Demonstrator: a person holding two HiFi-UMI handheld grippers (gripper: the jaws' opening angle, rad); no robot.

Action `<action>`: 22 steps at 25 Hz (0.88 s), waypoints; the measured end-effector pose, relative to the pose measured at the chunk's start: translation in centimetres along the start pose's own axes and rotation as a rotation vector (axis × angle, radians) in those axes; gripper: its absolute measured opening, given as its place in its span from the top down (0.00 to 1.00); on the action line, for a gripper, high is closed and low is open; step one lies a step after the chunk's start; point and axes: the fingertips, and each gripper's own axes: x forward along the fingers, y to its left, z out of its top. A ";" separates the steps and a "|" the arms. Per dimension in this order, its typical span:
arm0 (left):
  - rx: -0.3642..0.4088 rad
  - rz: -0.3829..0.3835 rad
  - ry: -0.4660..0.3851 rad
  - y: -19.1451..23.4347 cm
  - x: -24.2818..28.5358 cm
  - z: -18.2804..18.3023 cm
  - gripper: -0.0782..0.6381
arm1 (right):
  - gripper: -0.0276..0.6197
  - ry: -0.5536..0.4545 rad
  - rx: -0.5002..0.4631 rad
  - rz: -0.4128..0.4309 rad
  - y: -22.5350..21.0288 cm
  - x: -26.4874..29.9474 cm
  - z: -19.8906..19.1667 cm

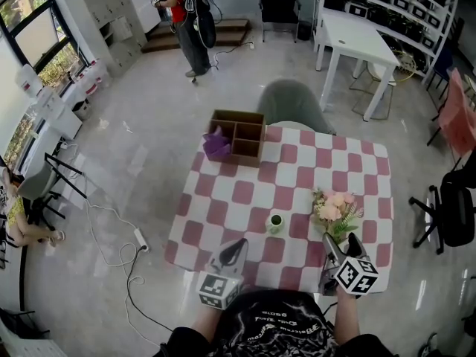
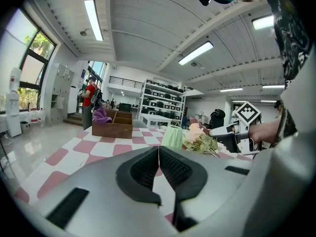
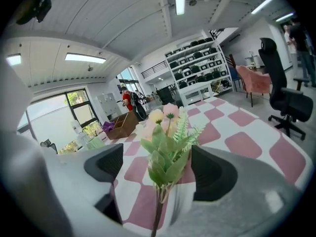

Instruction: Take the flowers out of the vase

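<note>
A small pale green vase [image 1: 275, 222] stands upright and empty on the pink-and-white checked table [image 1: 245, 192]. The bunch of pink flowers with green leaves [image 1: 335, 213] lies to its right, stems toward me. My right gripper [image 1: 342, 242] is just behind the stems. In the right gripper view the flowers [image 3: 168, 142] sit between the jaws of that gripper [image 3: 158, 174], which stand wide apart with neither pad touching the stem. My left gripper [image 1: 238, 245] hovers near the table's front edge, left of the vase. In the left gripper view my left gripper [image 2: 158, 157] is shut on nothing, with the vase [image 2: 173, 137] and flowers [image 2: 200, 139] ahead.
A wooden compartment box [image 1: 239, 136] holding a purple cloth [image 1: 216, 143] sits at the table's far edge. A grey chair [image 1: 291, 103] stands behind it and a black office chair [image 1: 454, 207] at the right. A person [image 1: 186, 21] stands far back.
</note>
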 end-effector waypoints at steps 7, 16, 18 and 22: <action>0.023 -0.009 -0.045 -0.2 -0.3 1.7 0.87 | 0.31 -0.091 -0.102 0.026 2.2 -1.7 3.2; 0.050 -0.017 -0.094 -0.2 -0.4 3.6 0.87 | 0.31 -0.166 -0.207 0.045 4.1 -3.3 5.1; 0.048 -0.014 -0.092 -0.1 -0.5 3.5 0.87 | 0.31 -0.180 -0.235 0.042 4.2 -3.7 5.5; 0.049 -0.013 -0.102 0.0 -0.8 3.8 0.87 | 0.32 -0.207 -0.280 0.056 4.9 -4.5 6.2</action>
